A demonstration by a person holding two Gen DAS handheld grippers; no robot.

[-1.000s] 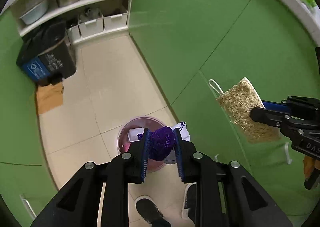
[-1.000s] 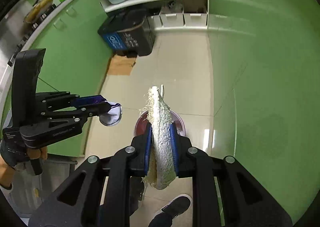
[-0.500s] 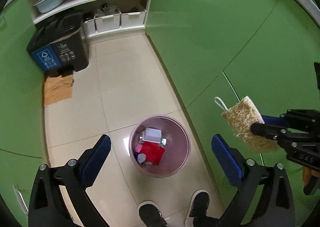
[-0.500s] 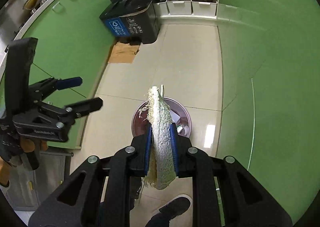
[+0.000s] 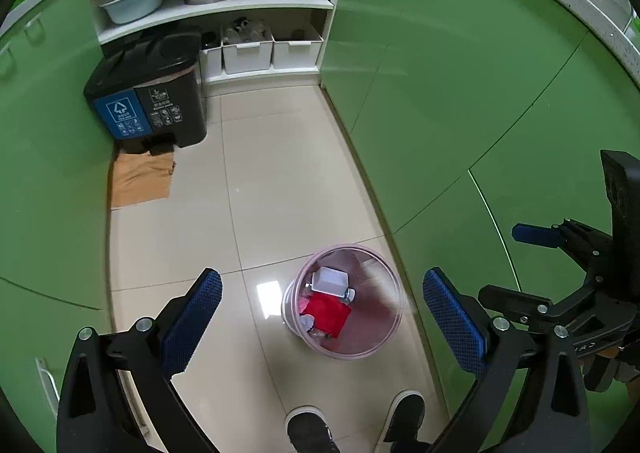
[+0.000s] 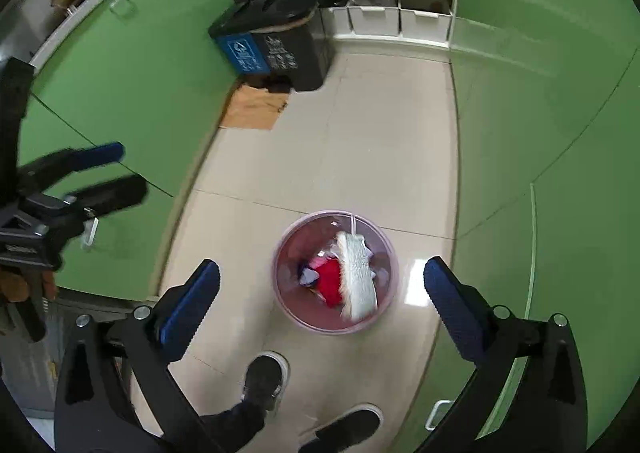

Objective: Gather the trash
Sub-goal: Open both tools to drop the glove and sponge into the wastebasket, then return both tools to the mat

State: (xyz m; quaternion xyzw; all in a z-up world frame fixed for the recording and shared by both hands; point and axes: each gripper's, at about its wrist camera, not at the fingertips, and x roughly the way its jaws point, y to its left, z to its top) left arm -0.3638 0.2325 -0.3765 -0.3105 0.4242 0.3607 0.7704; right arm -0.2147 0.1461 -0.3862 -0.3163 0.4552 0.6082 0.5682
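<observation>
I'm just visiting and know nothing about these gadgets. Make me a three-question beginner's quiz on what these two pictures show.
1. True or false: the right hand-held gripper is clamped on the loofah sponge.
2. Which item lies in the pink trash bin? A) a steel pot B) a red packet C) a shoe
3. Fill in: the black bin with the blue recycling label stands on the floor in front of the white ______.

Key:
1. False. Its jaws have just opened and stand wide; the sponge is at the bin's mouth, blurred.
2. B, the red packet.
3. Shelves. The left hand-held gripper is open and empty too.
</observation>
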